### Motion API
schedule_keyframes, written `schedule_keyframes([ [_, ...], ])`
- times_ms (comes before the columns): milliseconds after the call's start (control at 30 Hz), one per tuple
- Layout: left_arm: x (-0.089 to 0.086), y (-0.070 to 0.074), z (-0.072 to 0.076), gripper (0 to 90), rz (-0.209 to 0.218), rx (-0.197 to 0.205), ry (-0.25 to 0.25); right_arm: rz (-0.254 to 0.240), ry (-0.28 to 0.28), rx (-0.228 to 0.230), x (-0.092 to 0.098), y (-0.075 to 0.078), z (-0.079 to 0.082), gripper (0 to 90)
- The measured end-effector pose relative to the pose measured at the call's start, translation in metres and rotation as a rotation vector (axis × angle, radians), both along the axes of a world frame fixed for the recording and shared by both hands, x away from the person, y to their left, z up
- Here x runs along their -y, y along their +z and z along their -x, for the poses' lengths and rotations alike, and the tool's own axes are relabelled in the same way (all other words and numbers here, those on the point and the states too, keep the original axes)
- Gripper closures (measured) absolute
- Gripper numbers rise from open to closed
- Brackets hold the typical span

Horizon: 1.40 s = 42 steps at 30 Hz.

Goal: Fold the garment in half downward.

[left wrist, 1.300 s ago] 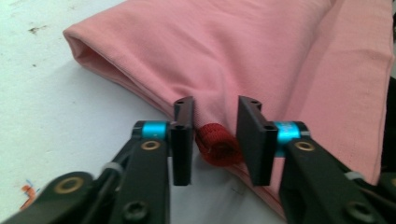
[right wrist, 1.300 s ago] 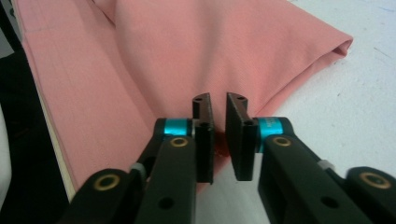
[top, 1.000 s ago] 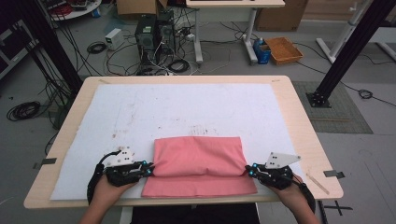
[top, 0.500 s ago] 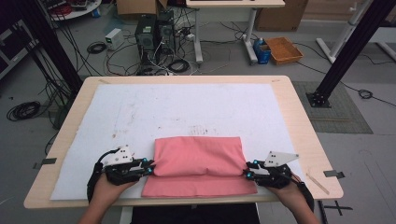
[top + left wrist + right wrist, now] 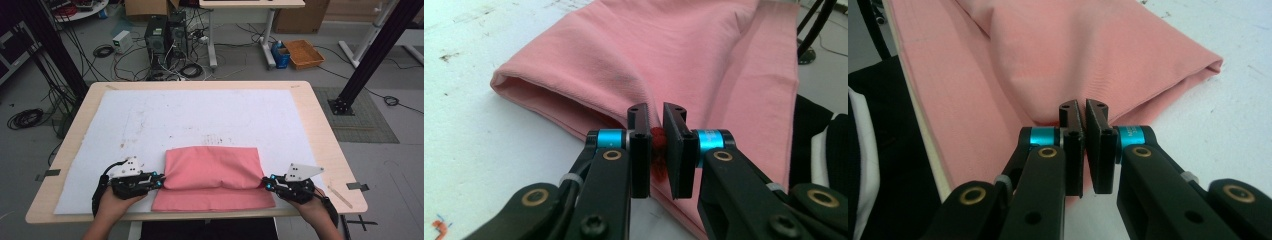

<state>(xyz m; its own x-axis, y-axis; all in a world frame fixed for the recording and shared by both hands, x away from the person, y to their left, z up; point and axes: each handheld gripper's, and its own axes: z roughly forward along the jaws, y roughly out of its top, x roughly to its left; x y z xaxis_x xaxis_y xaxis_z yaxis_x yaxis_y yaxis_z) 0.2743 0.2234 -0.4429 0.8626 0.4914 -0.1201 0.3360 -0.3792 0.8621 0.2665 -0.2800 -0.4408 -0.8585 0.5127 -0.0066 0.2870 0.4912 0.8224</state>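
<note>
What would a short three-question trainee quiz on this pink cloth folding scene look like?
1. True or false: the left gripper is shut on the pink cloth.
2. Where does the cloth lie on the white sheet? A: far edge. B: near edge, between both grippers. C: left corner.
3. Fill in: the right gripper pinches the cloth at its ____ side in the high view.

Key: 1 true. 2 B. 3 right.
</note>
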Motion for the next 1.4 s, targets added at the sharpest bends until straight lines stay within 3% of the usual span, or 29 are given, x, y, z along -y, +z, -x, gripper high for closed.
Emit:
schedule_keyframes([
  [433, -0.011, -0.002, 0.02, 81.8, 0.051, -0.042, -0.054, -0.033, -0.005, 0.008, 0.015, 0.002, 0.028, 86.7],
  [800, -0.014, -0.007, 0.03, 81.8, 0.047, -0.081, -0.087, -0.038, -0.009, 0.001, 0.024, -0.001, 0.05, 86.8],
  [1000, -0.014, -0.008, 0.036, 81.8, 0.04, -0.089, -0.093, -0.02, -0.009, -0.01, 0.023, -0.006, 0.051, 86.3],
  [1067, -0.013, -0.009, 0.037, 81.4, 0.035, -0.084, -0.09, -0.022, -0.01, -0.012, 0.024, -0.006, 0.051, 82.5],
  [1133, -0.013, -0.008, 0.038, 77.8, 0.027, -0.074, -0.082, -0.038, -0.027, -0.015, 0.026, -0.005, 0.05, 73.1],
  [1167, -0.013, -0.008, 0.038, 71.7, 0.023, -0.069, -0.07, -0.049, -0.041, -0.012, 0.028, -0.003, 0.05, 66.2],
  [1400, -0.016, -0.002, 0.031, 43.1, 0.032, -0.047, 0.008, -0.097, -0.128, -0.002, 0.035, 0.007, 0.041, 46.0],
])
